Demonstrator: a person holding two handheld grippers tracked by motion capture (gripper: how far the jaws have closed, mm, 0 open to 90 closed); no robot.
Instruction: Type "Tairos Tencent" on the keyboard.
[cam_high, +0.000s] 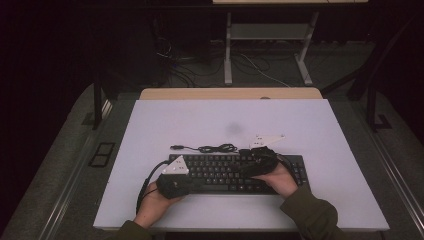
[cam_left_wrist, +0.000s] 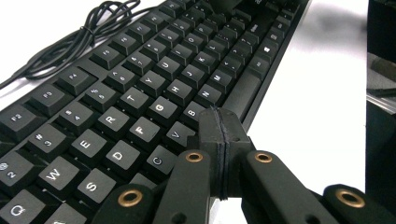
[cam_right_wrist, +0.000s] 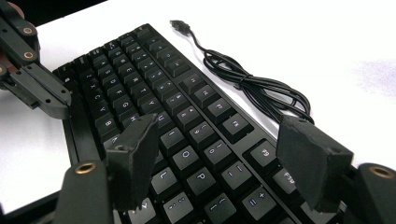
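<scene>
A wide white bench (cam_high: 230, 120) carries a long black plastic computer keyboard (cam_high: 220, 172), which lies flat near the person's edge, its loose black cable (cam_high: 212, 148) coiled on the bench just behind it with the plug end free. The person's left hand (cam_high: 152, 207) brings the left tool (cam_left_wrist: 219, 128) to the keyboard's near edge: its jaws are clenched pad to pad with nothing between them, the tip resting on or just above the front row beside the space bar, near the V and B keys; contact cannot be told. The right hand (cam_high: 282, 181) holds the right tool (cam_right_wrist: 219, 154) low over the right half of the keys, jaws spread and released, straddling the rows around O, P and L without gripping anything. As a judgement, the work looks barely begun: the keyboard sits squarely on the bench, unlifted, its cable unplugged and untouched. Both forearms enter from the near edge, wrists angled forward and down, tools tilted toward the keys.
</scene>
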